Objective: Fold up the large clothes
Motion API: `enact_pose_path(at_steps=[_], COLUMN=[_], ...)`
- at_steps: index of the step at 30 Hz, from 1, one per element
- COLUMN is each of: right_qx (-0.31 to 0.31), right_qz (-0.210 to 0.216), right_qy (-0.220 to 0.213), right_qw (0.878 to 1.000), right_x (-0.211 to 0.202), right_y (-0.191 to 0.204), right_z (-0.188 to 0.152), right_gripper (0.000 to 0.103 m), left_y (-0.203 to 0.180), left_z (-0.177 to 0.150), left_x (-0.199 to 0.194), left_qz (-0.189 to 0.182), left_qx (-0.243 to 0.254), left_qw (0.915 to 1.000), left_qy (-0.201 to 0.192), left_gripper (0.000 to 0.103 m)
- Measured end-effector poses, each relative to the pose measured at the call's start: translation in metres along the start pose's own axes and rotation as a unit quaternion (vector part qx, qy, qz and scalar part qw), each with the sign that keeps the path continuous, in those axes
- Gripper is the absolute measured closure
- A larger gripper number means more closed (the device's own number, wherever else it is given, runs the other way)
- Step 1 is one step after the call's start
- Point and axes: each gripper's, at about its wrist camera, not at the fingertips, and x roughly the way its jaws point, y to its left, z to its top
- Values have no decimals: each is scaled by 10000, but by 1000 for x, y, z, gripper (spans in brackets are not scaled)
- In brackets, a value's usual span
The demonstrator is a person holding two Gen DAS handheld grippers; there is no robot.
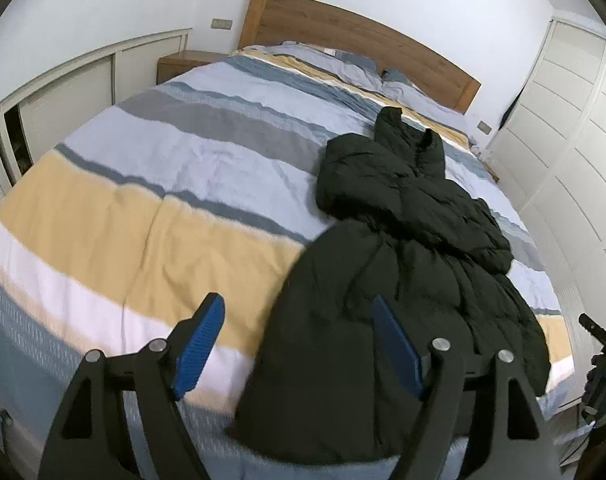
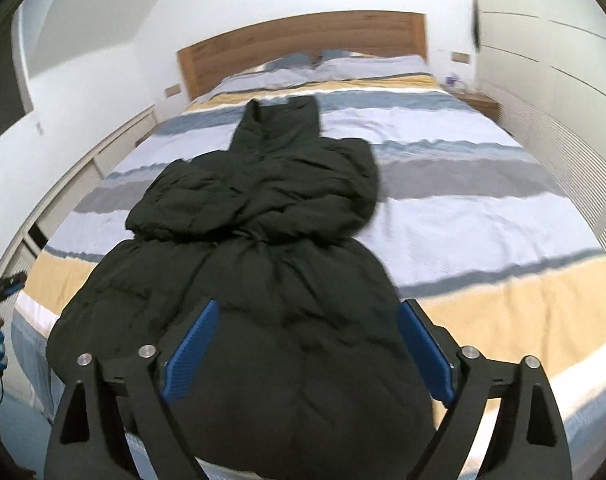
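A dark puffer jacket (image 2: 259, 248) lies lengthwise on the striped bed (image 1: 143, 200), hem at the near edge. The left gripper (image 1: 299, 344) and right gripper (image 2: 307, 344) hover above that hem, fingers spread apart, holding nothing.

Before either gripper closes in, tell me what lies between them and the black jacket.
Nothing visible. The black puffer jacket lies alone on the striped duvet, its hem nearest both open grippers: left gripper, right gripper. Only air shows between their fingers and the fabric.

The dark puffy jacket (image 2: 259, 248) lies lengthwise on the striped bed, collar toward the headboard, sleeves folded across its chest.
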Motion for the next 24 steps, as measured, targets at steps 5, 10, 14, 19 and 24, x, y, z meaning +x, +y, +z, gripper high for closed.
enact_pose_path(at_steps=[5,10,14,19,24], right_qx=[433,861,1144,1523,1613], right_qz=[-120,-63,27,257,548], right_qy=[-85,-86,88,336,587], right_qw=[9990,9962,9934,9874,9836], right_x=[-31,-49,-46,-28,1], right_y=[-49,-91,-117,-137,-136], right_z=[-27,-52,-76,-94,-95], right_gripper=[7,2,2,1,1], left_y=[-5,-7,-6,1,9], left_z=[-25,-46,-59,-64,-68], left_x=[-25,-39,-33,-4,32], left_qz=[-8,-38,-79,-92,-280], left_qx=[-89,-240,-332,-494,-680], left_qw=[10000,9997,9991,9978,9953], left_qy=[32,101,252,441,636], left_gripper=[24,24,24,24,24])
